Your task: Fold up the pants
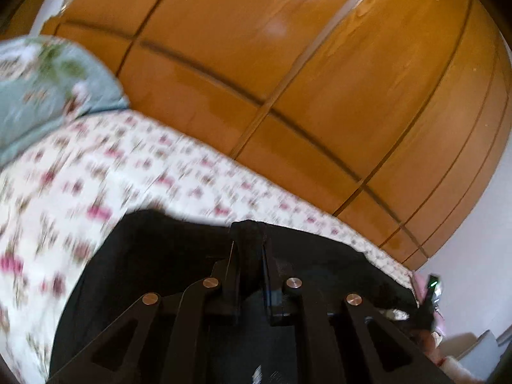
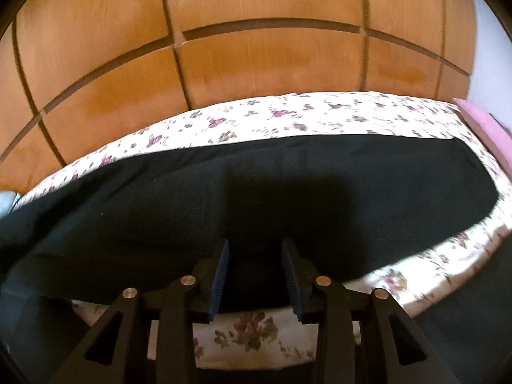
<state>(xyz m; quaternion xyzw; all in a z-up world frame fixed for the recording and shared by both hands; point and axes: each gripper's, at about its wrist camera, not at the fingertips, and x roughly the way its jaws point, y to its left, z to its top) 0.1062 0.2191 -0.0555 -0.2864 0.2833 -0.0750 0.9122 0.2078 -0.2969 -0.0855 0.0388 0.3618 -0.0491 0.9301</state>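
My left hand-held gripper (image 1: 251,249) clamps a fold of the black fabric pants (image 2: 256,185); my right hand-held gripper (image 2: 255,256) gapes above them on the floral-sheeted bed (image 2: 320,115).

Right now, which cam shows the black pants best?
Right wrist: the pants lie spread across the floral bedsheet, sharp, most of their outline visible. Left wrist shows only a blurred bunch behind the left claw, shut on the fabric.

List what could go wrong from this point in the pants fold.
1. The left gripper pinches only a narrow bit of the black pants; it may slip out.
2. The right gripper stands open over the cloth, so that side is unheld and could drag or bunch on the floral bedsheet.
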